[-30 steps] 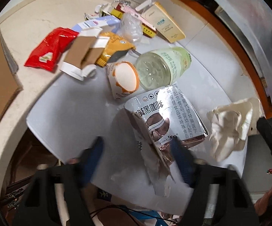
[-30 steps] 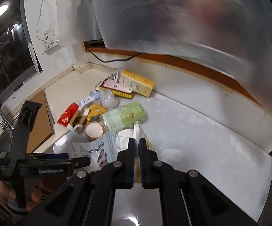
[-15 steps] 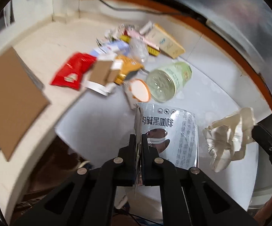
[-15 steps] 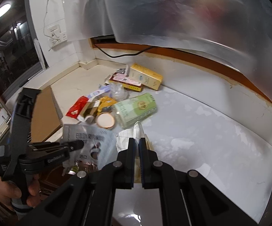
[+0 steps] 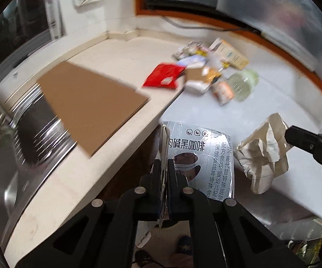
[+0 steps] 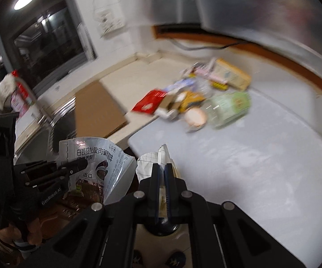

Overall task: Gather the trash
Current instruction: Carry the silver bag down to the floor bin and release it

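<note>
My left gripper is shut on a silver coffee pouch and holds it in the air off the counter's front edge; the pouch also shows in the right wrist view, with the left gripper clamped on it. My right gripper is shut on a crumpled white paper bag, which shows in the left wrist view hanging beside the pouch. A pile of trash lies far back on the counter: a red wrapper, a green jar on its side, a yellow box.
A brown cardboard sheet lies over the counter's left part and overhangs a steel sink. A white board covers the counter's right side. A window is at far left, and translucent plastic sheeting hangs overhead.
My left gripper closed on the coffee pouch and lifted it off the white board, pulling back from the pile. The right gripper also pulled back, still holding the paper bag.
</note>
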Available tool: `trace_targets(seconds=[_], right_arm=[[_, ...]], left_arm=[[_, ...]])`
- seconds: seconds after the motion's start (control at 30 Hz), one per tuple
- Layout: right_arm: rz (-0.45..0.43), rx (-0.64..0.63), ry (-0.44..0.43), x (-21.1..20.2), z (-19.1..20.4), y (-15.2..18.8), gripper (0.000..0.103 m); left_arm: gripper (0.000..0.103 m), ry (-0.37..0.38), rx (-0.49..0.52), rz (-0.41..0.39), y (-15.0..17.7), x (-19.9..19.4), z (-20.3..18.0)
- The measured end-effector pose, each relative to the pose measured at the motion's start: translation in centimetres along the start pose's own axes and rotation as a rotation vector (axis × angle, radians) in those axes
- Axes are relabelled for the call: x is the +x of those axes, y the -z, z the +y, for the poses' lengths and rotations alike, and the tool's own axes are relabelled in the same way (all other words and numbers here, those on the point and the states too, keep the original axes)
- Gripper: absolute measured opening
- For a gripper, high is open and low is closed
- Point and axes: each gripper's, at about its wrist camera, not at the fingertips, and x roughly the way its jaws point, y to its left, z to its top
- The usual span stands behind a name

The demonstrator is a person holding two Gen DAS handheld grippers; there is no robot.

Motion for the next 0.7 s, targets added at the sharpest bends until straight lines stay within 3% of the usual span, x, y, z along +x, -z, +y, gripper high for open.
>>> trace_targets(seconds=[0.2,0.37,0.7], right_arm=[[0.057,-0.073,0.003,4.2,3.8,3.4,0.004],[0.080,-0.135,0.041,8.9,5.9,7.6,0.004],[0.115,-0.056,0.045,19.5,3.5,15.3,0.005]], left_arm=[[0.002,-0.089,0.035,0.066,4.3,4.3,1.4],[0.002,-0.062,0.033,0.108,7.6,9.1,2.3],[0.004,-0.037,0.082,0.125,12.6,20.5,2.5]])
